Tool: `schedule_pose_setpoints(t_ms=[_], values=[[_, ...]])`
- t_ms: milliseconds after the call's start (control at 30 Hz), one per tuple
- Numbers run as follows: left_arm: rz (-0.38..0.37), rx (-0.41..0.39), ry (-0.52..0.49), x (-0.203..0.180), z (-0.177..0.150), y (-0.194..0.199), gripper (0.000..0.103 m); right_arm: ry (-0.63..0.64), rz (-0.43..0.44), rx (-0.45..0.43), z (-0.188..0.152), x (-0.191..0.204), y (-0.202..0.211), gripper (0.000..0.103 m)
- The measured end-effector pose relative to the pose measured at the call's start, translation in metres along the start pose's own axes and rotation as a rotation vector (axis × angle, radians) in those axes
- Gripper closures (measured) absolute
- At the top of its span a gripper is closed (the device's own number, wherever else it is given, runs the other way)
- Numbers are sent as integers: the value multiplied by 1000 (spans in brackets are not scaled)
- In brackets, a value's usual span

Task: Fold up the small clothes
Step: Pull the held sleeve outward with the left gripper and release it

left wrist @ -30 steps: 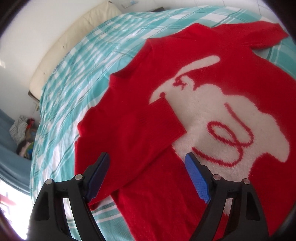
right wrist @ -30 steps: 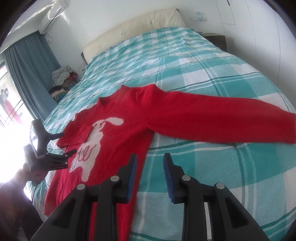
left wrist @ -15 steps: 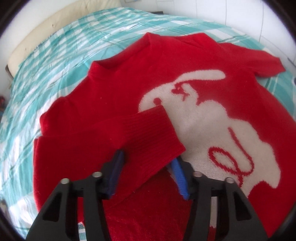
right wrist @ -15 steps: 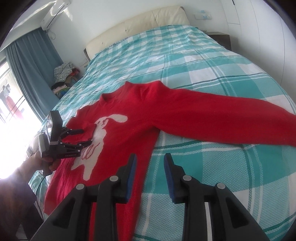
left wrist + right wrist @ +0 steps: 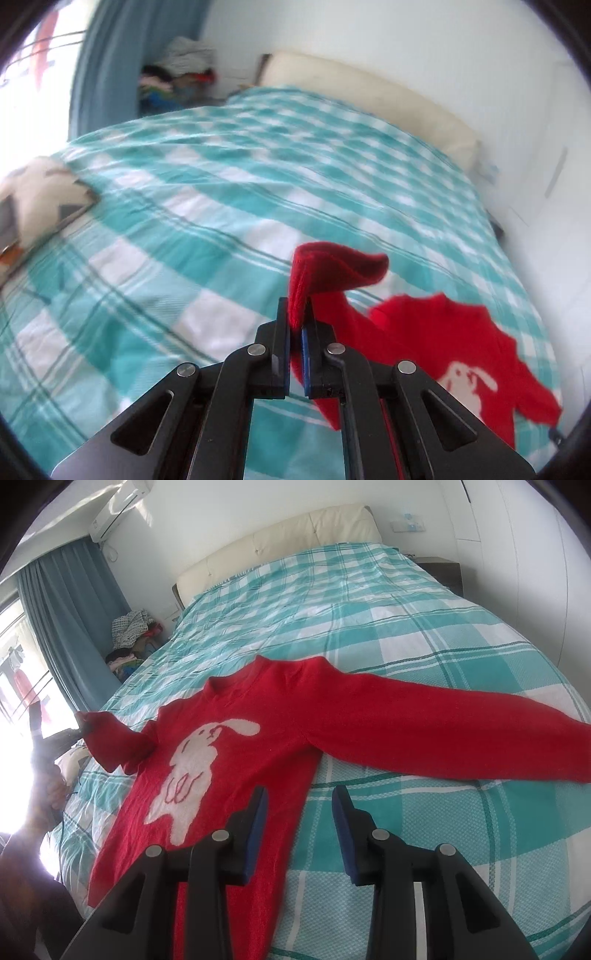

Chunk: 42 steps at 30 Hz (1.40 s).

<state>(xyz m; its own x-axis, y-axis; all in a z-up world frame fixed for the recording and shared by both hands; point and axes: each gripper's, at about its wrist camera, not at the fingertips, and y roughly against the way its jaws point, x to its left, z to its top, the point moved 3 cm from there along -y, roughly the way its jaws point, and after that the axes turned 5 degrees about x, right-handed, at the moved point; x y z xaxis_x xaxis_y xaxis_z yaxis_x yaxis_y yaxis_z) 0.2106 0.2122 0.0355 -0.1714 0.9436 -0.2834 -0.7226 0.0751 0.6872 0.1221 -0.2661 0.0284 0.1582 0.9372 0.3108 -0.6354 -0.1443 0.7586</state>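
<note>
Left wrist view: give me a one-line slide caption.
Left gripper shut on the red sweater cuff, lifted above the checked bedspread.

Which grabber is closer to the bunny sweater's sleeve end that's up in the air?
Left. The left gripper is clamped on that cuff; the right gripper hovers open over the sweater's other side.

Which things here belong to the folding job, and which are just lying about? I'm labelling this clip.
Job:
- red sweater
- its cuff, pinched in the left tongs
- right tongs, open above the sweater's side edge

Lying about:
- clothes pile by the curtain
- patterned cushion
- checked bedspread
</note>
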Motion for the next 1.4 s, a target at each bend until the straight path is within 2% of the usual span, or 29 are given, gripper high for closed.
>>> schedule_pose_setpoints(t_ms=[67,133,233,300,533,800,900,1100,1200,1267,1333,1367,1400], values=[[110,-6,140,52,-5,2,100,11,3,3,-1,4,-2,67],[190,4,274,96,-18,-3,100,27,1,7,-3,9,-4,67],[227,52,431,139,-44,-17,100,49,-12,17,-6,12,-9,67],[233,104,487,154,-53,-27,100,55,-26,23,-9,12,-12,67],[276,262,556,174,-81,-52,100,43,-27,48,-12,9,-20,67],[289,272,564,176,-85,-52,96,42,-12,51,-12,10,-18,67],[287,281,549,176,-84,-51,95,30,-16,54,-13,9,-20,60],[271,289,554,181,-83,-46,86,32,-28,65,-14,10,-26,60],[269,273,581,184,-82,-39,69,39,-28,66,-14,12,-26,59],[279,246,601,186,-80,-30,45,40,-30,65,-14,12,-26,56],[317,210,616,187,-78,-20,29,37,-31,59,-14,11,-24,53],[334,192,622,187,-76,-15,24,33,-33,55,-14,10,-23,52],[347,175,625,188,-75,-11,23,30,-36,51,-13,9,-22,52]])
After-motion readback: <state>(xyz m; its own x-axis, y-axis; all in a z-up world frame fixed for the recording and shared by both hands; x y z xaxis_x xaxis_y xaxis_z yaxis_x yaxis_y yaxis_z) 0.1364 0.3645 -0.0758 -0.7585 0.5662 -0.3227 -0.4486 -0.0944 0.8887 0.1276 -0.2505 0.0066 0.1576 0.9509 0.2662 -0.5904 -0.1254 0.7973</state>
